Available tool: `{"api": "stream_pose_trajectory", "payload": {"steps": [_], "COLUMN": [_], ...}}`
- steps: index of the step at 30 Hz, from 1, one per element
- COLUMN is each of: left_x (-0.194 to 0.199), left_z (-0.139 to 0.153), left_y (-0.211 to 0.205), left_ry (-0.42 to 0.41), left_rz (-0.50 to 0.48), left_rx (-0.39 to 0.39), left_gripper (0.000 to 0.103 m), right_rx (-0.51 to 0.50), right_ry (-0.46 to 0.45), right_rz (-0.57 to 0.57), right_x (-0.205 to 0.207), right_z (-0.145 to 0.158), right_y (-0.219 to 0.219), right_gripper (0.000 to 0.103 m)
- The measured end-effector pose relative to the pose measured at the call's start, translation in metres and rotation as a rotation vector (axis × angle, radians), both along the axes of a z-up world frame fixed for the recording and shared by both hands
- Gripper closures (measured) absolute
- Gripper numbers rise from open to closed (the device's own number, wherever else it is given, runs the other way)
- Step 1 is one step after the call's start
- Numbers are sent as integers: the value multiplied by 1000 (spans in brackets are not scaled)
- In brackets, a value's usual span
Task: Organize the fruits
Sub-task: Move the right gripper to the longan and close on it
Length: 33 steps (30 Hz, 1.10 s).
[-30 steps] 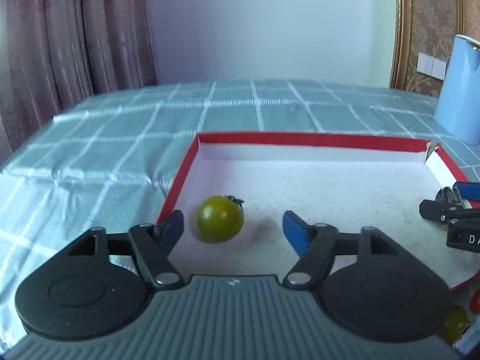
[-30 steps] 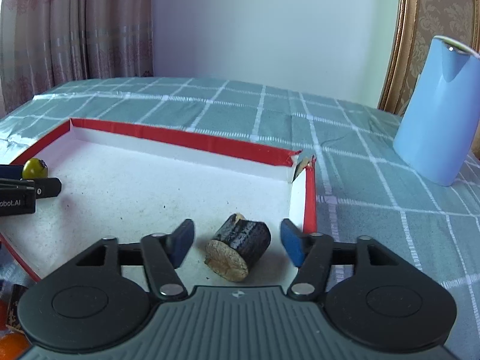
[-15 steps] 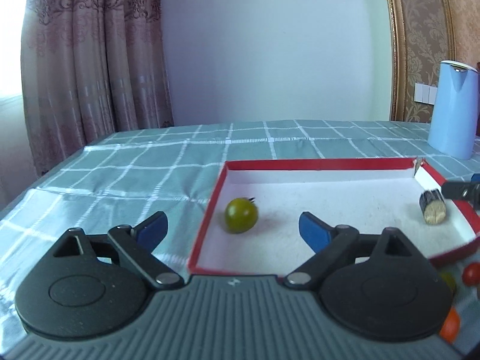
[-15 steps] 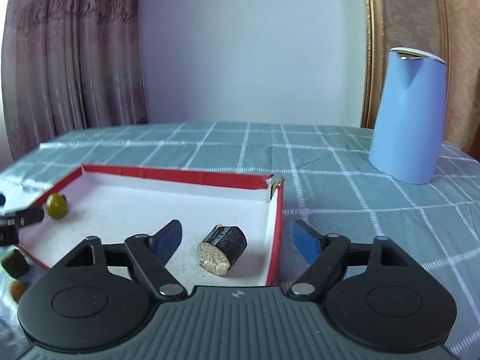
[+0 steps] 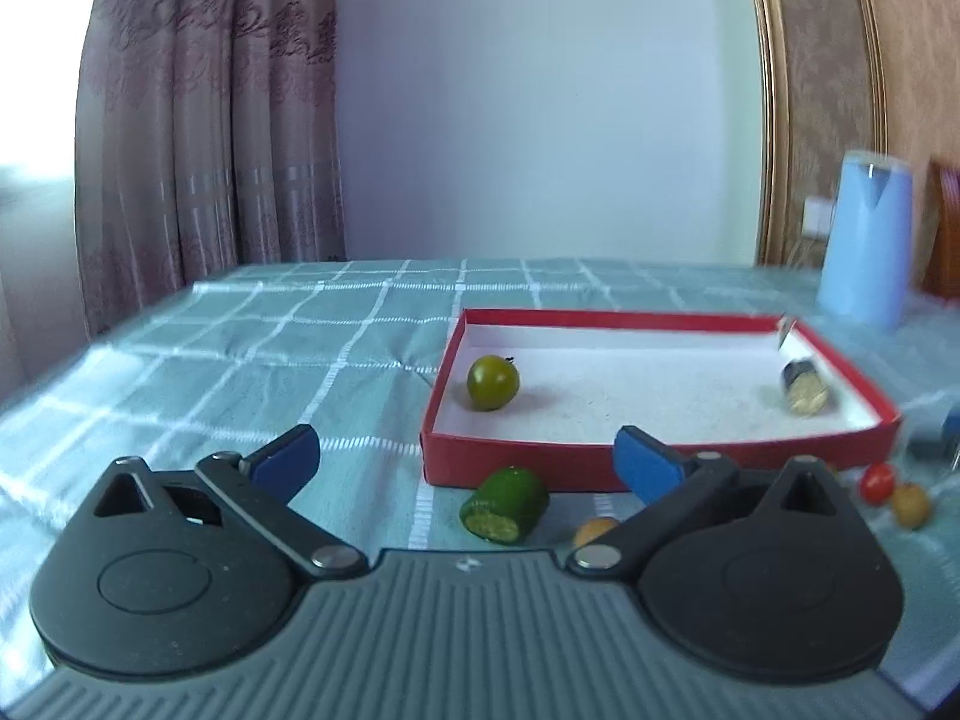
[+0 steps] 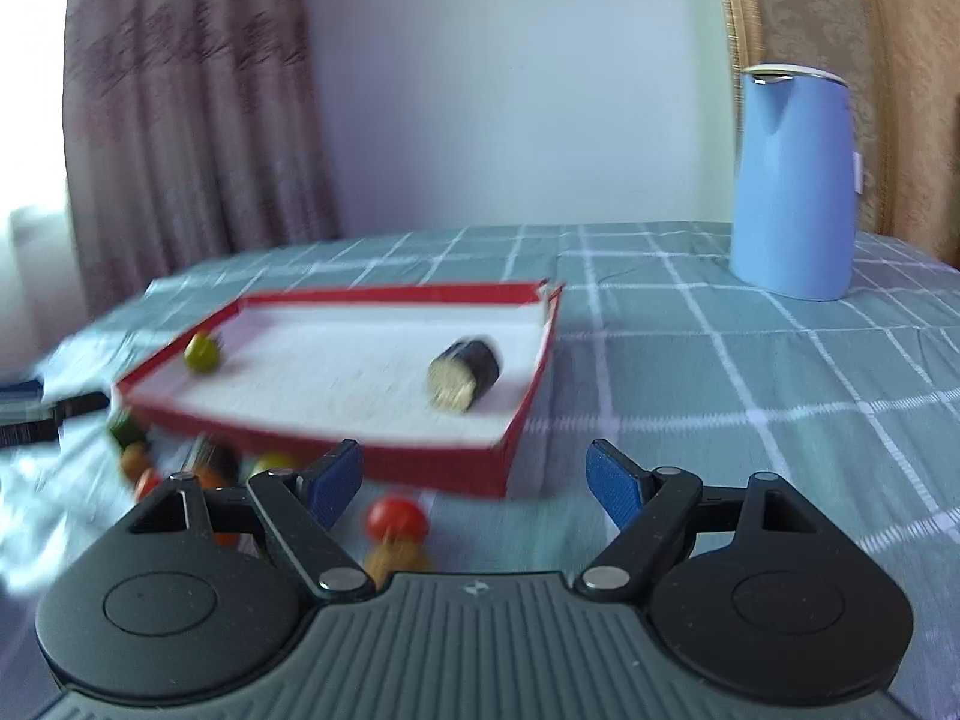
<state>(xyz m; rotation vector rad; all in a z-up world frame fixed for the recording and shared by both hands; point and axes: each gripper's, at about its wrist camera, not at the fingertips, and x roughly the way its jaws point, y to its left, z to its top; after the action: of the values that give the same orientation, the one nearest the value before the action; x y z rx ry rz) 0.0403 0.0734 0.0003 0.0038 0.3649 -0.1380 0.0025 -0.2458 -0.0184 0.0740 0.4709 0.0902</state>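
On the checked tablecloth (image 5: 252, 348), the red box (image 5: 660, 461) serves as reference. Inside the box, a green tomato (image 5: 492, 382) lies near its left wall; a dark cut piece (image 5: 804, 387) lies near its right wall. Outside, just beside the front wall, lie a green cut piece (image 5: 505, 504), a red cherry tomato (image 5: 876, 483) and small orange fruits (image 5: 910, 504). Left gripper (image 5: 465, 461): fingers spread wide, holding nothing, positioned in front of the box. Right gripper (image 6: 474, 477): fingers spread wide, holding nothing, positioned before the box's right front corner. A blue kettle (image 6: 795, 180) stands well behind the box, to its right.
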Motion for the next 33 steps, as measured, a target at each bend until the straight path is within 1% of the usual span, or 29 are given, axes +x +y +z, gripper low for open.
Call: {"api": "stream_pose_trajectory", "payload": {"steps": [2, 4, 6, 9, 12, 14, 18, 21, 25, 30, 33], "left_x": [1, 6, 10, 11, 9, 13, 21, 22, 27, 27, 27], "left_z": [-5, -10, -12, -16, -20, -23, -28, -30, -31, -31, -30], "left_y": [8, 10, 6, -4, -15, -18, -20, -19, -14, -14, -14], "left_ry": [48, 104, 124, 159, 161, 192, 249, 261, 288, 289, 290], "left_rz": [-18, -13, -7, -70, -59, -64, -56, -65, -87, -86, -86], "left_rx": [-40, -48, -21, 44, 116, 136, 154, 148, 111, 111, 109], "left_gripper": [0, 0, 0, 0, 0, 0, 0, 0, 0, 0, 0], "right_rx": [-42, -26, -27, -47, -82, -110, -122, -104, -96, -90, -99], "right_ry": [28, 32, 61, 97, 130, 142, 141, 148, 153, 158, 165], "right_rz": [22, 32, 37, 33, 32, 33, 37, 34, 25, 25, 4], "right_x": [-3, -2, 2, 8, 12, 14, 15, 18, 21, 22, 23], "right_z": [-4, -5, -7, -10, -13, -15, -15, -14, -14, -15, -16], "right_y": [7, 7, 10, 11, 17, 22, 25, 23, 23, 23, 23], "right_gripper": [21, 21, 21, 21, 21, 21, 21, 22, 22, 21, 13]}}
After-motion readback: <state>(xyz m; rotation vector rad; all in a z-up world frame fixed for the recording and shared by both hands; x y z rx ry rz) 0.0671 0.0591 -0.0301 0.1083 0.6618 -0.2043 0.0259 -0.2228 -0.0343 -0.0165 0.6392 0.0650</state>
